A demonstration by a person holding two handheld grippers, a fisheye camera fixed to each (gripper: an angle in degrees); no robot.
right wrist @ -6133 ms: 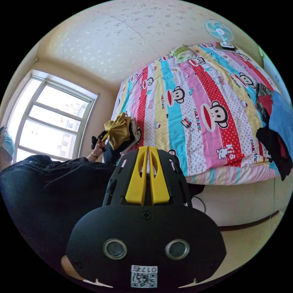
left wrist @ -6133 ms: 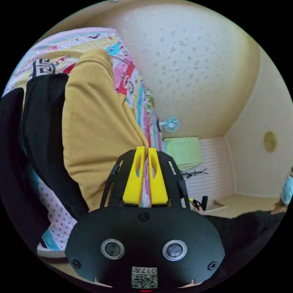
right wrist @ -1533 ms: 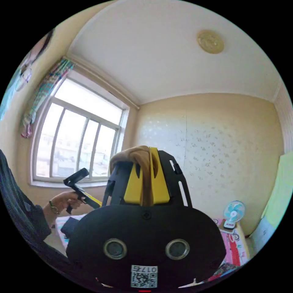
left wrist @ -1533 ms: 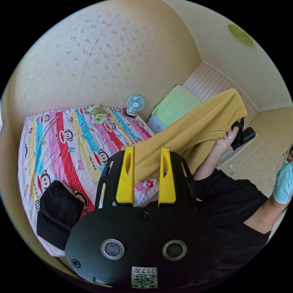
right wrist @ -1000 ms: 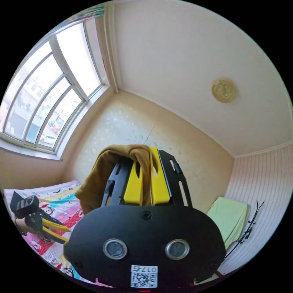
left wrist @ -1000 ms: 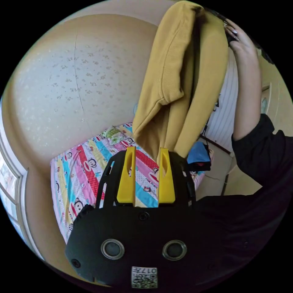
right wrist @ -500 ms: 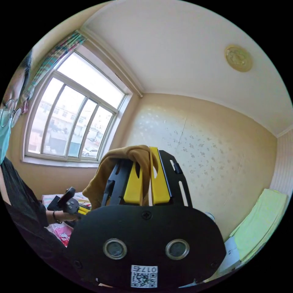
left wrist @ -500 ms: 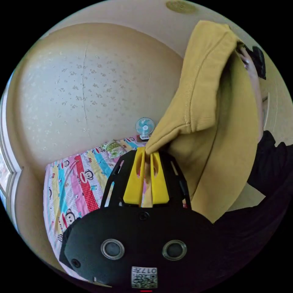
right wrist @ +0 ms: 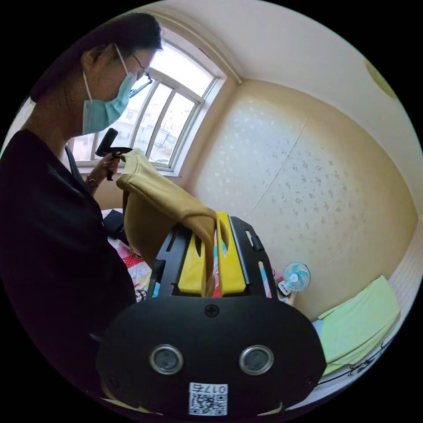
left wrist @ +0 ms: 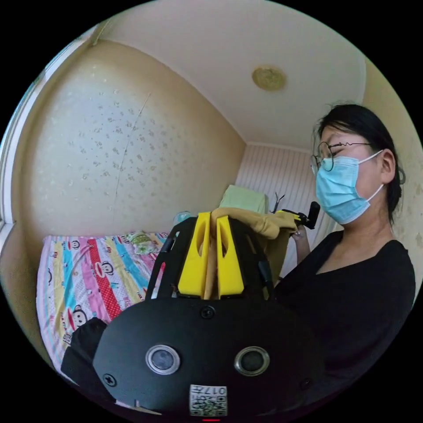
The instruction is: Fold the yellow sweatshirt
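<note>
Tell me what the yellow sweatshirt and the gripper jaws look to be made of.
Yellow sweatshirt: soft matte knit, probably cotton-blend fleece; it drapes and bunches in thick folds, with a ribbed edge. Jaws of the right gripper and left gripper: rigid yellow plastic with slots and a dull sheen, likely moulded or printed, set in black plastic frames.

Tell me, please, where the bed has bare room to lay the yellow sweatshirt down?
The striped cartoon bedspread lies open between the window-side edge and the green patterned pillow. The near corner is crowded by a black garment. The yellow sweatshirt hangs between both grippers, above the bed.
</note>
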